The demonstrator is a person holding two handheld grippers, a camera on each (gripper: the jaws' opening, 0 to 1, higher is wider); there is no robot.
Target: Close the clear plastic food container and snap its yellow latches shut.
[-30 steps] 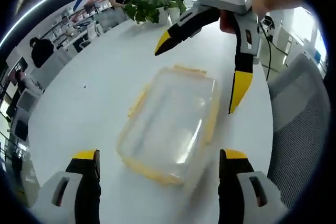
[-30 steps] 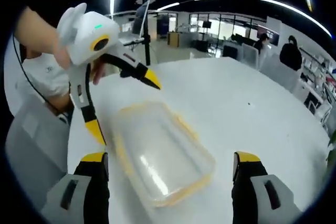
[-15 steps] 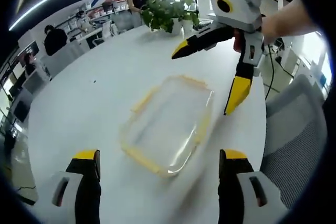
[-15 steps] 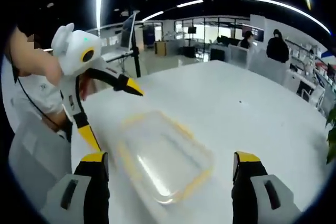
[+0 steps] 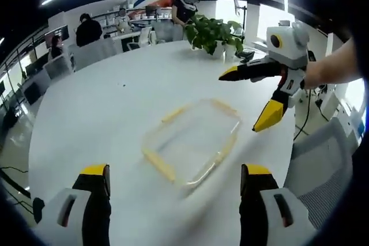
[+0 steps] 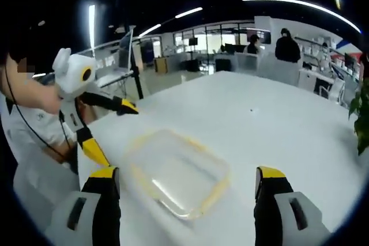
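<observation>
A clear plastic food container [image 5: 193,140] with yellow latches [image 5: 158,164] is lying flat on a white round table [image 5: 98,102], its lid appearing to sit on the base, though blur is hiding whether any latch is snapped down. Both grippers are hovering above and apart from it. The left gripper [image 5: 170,180] is showing its jaws spread wide at the near side of the container and gripping nothing; in the right gripper view it [image 6: 106,125] is hanging beside the container's far corner. The right gripper [image 6: 187,180] is likewise standing with jaws parted and empty; in the left gripper view it [image 5: 248,99] is hanging just off the container's far end. A potted plant [image 5: 213,30] is standing well beyond. The likely risk: the light container is sitting loose on a smooth tabletop, so pressing one latch without bracing the opposite side could slide or tip it, or lock the lid on crooked.
</observation>
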